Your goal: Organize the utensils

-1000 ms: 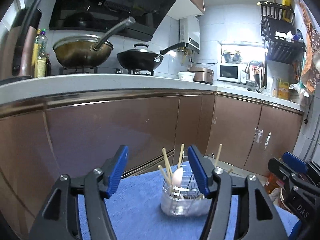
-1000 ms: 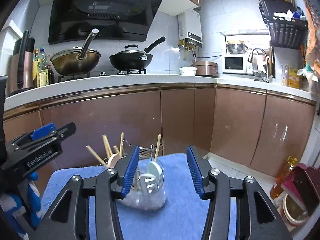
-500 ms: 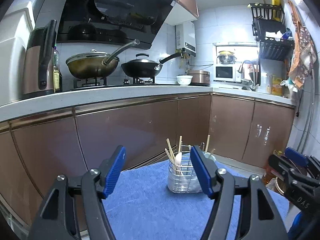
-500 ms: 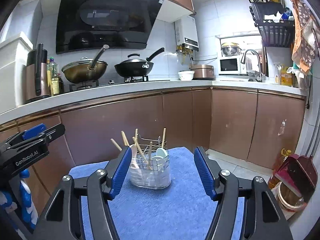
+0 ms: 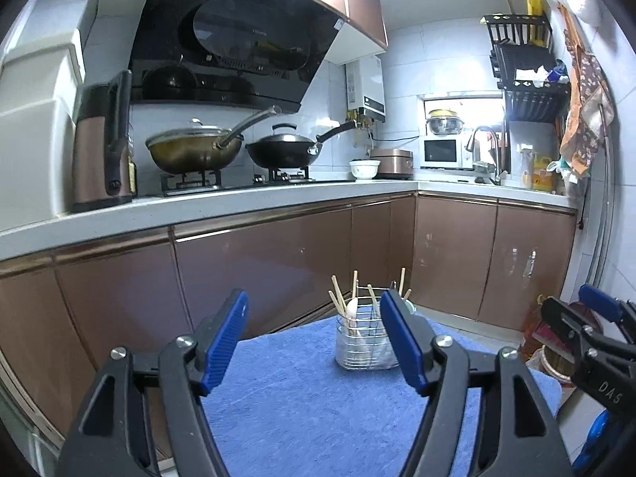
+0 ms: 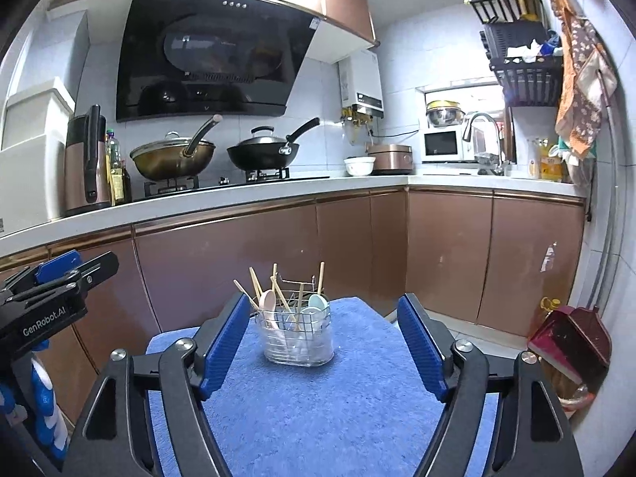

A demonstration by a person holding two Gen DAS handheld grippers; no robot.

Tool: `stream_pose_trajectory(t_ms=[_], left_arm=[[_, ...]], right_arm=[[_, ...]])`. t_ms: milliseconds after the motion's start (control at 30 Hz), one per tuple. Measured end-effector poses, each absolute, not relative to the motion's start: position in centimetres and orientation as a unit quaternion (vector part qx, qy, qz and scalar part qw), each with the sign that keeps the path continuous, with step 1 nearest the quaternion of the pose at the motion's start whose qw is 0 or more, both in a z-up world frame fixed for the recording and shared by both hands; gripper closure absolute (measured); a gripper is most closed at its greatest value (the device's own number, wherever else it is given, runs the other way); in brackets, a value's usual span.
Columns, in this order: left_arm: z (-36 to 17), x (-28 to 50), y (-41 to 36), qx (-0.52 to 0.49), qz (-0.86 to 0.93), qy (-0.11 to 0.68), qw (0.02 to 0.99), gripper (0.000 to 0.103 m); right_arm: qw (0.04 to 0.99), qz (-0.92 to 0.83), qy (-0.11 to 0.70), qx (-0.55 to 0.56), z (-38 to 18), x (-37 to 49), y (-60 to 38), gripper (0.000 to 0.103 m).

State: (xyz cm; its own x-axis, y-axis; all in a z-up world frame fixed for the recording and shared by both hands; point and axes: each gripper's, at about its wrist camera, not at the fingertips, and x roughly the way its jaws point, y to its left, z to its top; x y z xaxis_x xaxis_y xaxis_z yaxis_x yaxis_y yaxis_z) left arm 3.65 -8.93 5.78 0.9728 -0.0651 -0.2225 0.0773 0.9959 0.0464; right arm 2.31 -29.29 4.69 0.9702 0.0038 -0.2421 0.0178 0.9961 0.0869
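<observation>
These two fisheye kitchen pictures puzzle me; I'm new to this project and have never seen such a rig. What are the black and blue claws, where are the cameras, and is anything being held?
There is no robot here. A person holds a two-finger gripper in each hand, and a wide-angle camera on each gripper looks forward along its fingers. So one picture is the left gripper's view and the other the right gripper's view; each also catches the other gripper at its edge. The blue strips are the finger pads. Both grippers are open and hold nothing.

Ahead of them lies a blue towel covering a small surface. On it stands a clear utensil holder with a wire frame, holding wooden chopsticks and a few pale spoons. Behind is the kitchen counter with two woks on the stove.
</observation>
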Motion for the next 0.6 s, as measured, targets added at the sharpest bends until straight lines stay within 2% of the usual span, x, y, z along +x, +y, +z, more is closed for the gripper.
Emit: stream_pose_trajectory(t_ms=[233,600], left_arm=[[6.1,1.0,-9.2,0.050,-0.019,0.097,0.994,0.030],[6.3,-2.1,-8.0,0.057,-0.011,0.095,0.994,0.027]], right_arm=[[0.991,-0.015,0.120,0.048,4.8,0.3,-29.6,0.020],[0.991,-0.042,0.115,0.053,5.1,-2.4,-29.9,0.001]])
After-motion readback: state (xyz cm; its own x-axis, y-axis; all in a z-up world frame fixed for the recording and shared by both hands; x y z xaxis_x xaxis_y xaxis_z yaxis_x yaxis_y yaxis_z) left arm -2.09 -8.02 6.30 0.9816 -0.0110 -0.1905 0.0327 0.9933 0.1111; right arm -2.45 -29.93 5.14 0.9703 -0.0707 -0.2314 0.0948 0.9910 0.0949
